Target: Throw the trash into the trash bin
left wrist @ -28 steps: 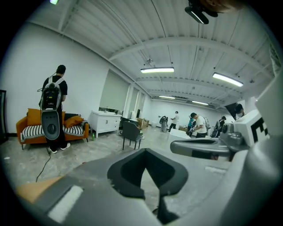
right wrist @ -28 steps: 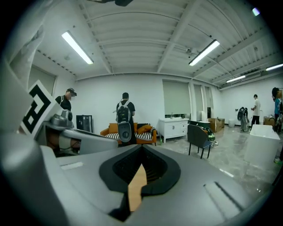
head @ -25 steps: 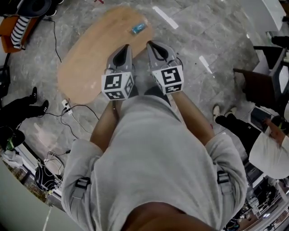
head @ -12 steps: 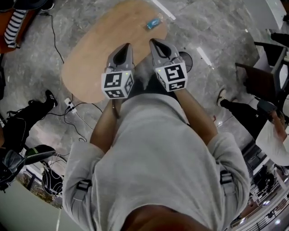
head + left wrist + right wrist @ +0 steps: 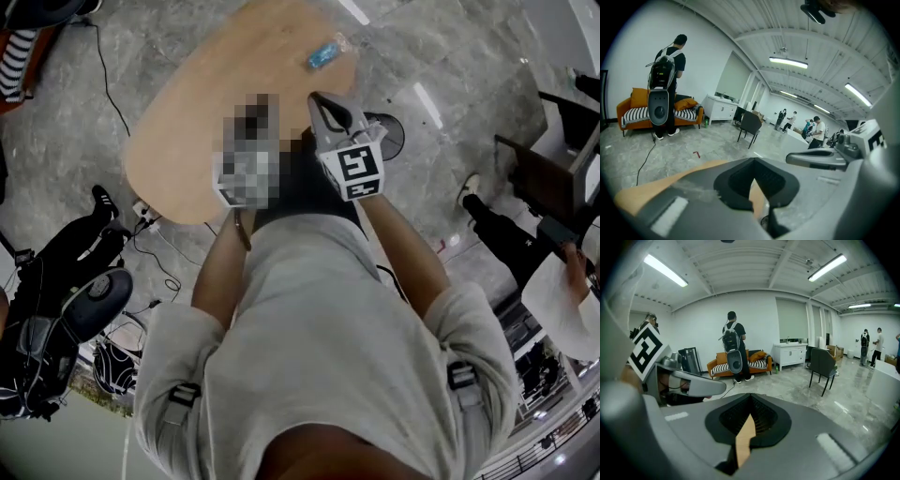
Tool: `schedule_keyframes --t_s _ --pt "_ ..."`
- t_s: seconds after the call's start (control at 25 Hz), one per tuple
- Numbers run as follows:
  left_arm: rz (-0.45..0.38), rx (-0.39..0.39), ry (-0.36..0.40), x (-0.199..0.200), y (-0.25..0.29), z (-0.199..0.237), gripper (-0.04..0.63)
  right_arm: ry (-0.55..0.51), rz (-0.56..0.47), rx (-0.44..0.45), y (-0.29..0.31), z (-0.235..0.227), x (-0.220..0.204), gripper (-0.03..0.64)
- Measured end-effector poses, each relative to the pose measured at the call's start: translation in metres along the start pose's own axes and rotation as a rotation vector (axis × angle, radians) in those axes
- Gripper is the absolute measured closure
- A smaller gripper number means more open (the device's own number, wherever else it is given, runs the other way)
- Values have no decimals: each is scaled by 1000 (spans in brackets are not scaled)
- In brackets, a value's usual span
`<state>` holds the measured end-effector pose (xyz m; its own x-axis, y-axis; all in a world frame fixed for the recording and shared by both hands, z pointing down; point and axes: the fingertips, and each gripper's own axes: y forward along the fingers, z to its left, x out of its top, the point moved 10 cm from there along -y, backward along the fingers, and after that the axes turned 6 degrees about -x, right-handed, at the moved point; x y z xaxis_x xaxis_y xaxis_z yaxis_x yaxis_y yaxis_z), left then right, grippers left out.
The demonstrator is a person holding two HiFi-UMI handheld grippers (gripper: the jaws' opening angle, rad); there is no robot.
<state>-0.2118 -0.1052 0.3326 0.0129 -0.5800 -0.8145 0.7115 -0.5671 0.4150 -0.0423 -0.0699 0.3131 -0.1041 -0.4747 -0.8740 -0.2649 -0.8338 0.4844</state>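
A blue wrapper (image 5: 323,53) lies on the far part of the oval wooden table (image 5: 197,122). Both grippers hover side by side over the table's near edge, well short of the wrapper. My right gripper (image 5: 317,97) is shut and holds nothing; in its own view the jaws (image 5: 749,416) meet with only a sliver of wood showing. The left gripper (image 5: 757,180) is also shut and empty; a mosaic patch hides it in the head view. A dark round bin-like thing (image 5: 388,137) stands on the floor just right of the right gripper.
A person with a backpack device (image 5: 665,89) stands by an orange sofa (image 5: 633,110). Cables (image 5: 155,248) trail across the floor left of the table. A dark chair (image 5: 750,124) and a seated person (image 5: 562,281) are on the right. More people stand farther back.
Both grippers have moved forward and down toward the table, still shut. The view has shifted, so the wrapper sits further right and the dark round thing has come into sight.
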Motion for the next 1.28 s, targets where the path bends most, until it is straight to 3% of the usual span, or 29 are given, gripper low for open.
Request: schedule_keyframes --t_s 0.24,0.64,0.96,1.28 --pt "82 -4 -8 -3 84 39 577 63 55 12 67 -39 -27 609" --pt "208 -27 -45 -49 164 61 577 107 133 -31 123 -93 -94 609" --pt "274 -14 -52 -92 201 88 577 147 155 -26 165 -107 -133 609" --pt "373 -36 -81 -139 233 104 578 194 258 -74 205 -137 -181 609"
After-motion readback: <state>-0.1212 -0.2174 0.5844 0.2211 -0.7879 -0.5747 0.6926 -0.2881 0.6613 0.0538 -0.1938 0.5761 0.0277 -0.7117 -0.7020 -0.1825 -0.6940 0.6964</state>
